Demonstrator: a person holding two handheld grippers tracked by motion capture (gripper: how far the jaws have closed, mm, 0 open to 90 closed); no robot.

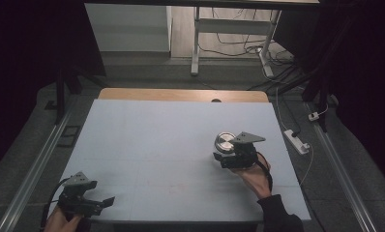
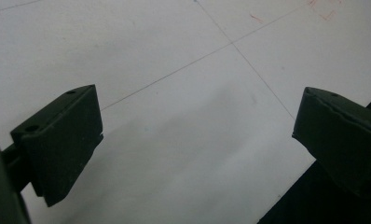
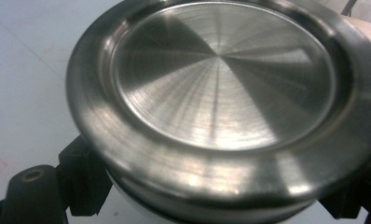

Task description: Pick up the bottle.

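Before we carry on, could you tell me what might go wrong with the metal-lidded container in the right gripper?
The right gripper holds the container just under its smooth steel lid, so it could slip or tilt. The container looks tilted already, so anything inside might spill. The left gripper sits open near the table edge, too far away to help.

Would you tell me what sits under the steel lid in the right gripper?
Below the steel lid a white rim peeks out, gripped by the right gripper. The lid hides whatever is inside.

metal lid [image 1: 224,141] right, table [image 1: 147,145] beneath
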